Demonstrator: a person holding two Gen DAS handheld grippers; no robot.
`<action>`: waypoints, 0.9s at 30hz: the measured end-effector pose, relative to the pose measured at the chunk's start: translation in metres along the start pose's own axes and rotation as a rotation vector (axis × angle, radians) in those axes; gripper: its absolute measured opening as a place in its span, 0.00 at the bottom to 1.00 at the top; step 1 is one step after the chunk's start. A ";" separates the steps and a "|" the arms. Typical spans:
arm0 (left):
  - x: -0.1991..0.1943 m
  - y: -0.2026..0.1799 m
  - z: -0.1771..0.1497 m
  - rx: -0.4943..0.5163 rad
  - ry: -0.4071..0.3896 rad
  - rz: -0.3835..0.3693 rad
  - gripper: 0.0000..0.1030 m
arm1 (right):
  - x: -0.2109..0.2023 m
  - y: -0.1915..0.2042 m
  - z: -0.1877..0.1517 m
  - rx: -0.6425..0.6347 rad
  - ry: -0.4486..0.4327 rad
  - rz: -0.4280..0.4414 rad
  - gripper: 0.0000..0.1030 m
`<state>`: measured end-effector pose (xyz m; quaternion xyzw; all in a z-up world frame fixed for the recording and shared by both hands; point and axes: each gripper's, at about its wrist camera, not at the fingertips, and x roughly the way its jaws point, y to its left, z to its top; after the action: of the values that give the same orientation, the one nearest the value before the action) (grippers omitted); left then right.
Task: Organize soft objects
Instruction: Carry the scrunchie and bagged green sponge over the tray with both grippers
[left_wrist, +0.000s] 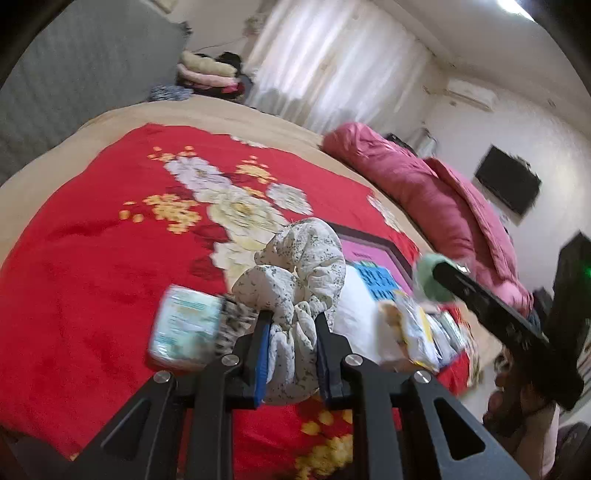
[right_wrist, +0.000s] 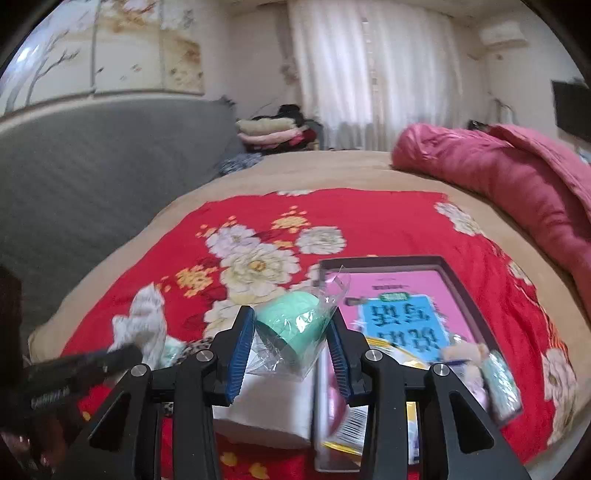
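My left gripper (left_wrist: 291, 325) is shut on a white speckled fabric scrunchie (left_wrist: 299, 273) and holds it above the red floral bedspread (left_wrist: 92, 266). My right gripper (right_wrist: 291, 325) is shut on a mint-green soft item in a clear plastic wrapper (right_wrist: 295, 325). That green item also shows in the left wrist view (left_wrist: 430, 277) at the tip of the right gripper. The scrunchie shows in the right wrist view (right_wrist: 142, 325) at the left gripper's tip. Below lies a shallow dark-rimmed box (right_wrist: 391, 261) with a pink printed bottom holding several small packets.
A tissue pack (left_wrist: 184, 328) lies left of the box. A white block (right_wrist: 266, 410) sits beneath my right gripper. A rolled pink duvet (right_wrist: 517, 184) lies along the bed's right side. A grey headboard (right_wrist: 92, 166) and folded clothes (right_wrist: 273, 133) stand beyond.
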<state>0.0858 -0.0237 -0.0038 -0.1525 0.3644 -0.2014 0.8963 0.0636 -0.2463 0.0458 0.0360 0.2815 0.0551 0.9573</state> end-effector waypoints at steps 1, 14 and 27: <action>0.001 -0.008 -0.003 0.018 0.006 -0.002 0.21 | -0.004 -0.007 -0.001 0.016 -0.010 -0.011 0.39; -0.002 -0.074 -0.023 0.134 0.052 -0.027 0.21 | -0.038 -0.073 -0.010 0.144 -0.081 -0.084 0.40; 0.016 -0.139 -0.022 0.218 0.075 -0.078 0.21 | -0.055 -0.117 -0.016 0.260 -0.138 -0.121 0.40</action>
<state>0.0457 -0.1550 0.0300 -0.0606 0.3675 -0.2799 0.8848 0.0195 -0.3685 0.0502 0.1463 0.2215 -0.0423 0.9632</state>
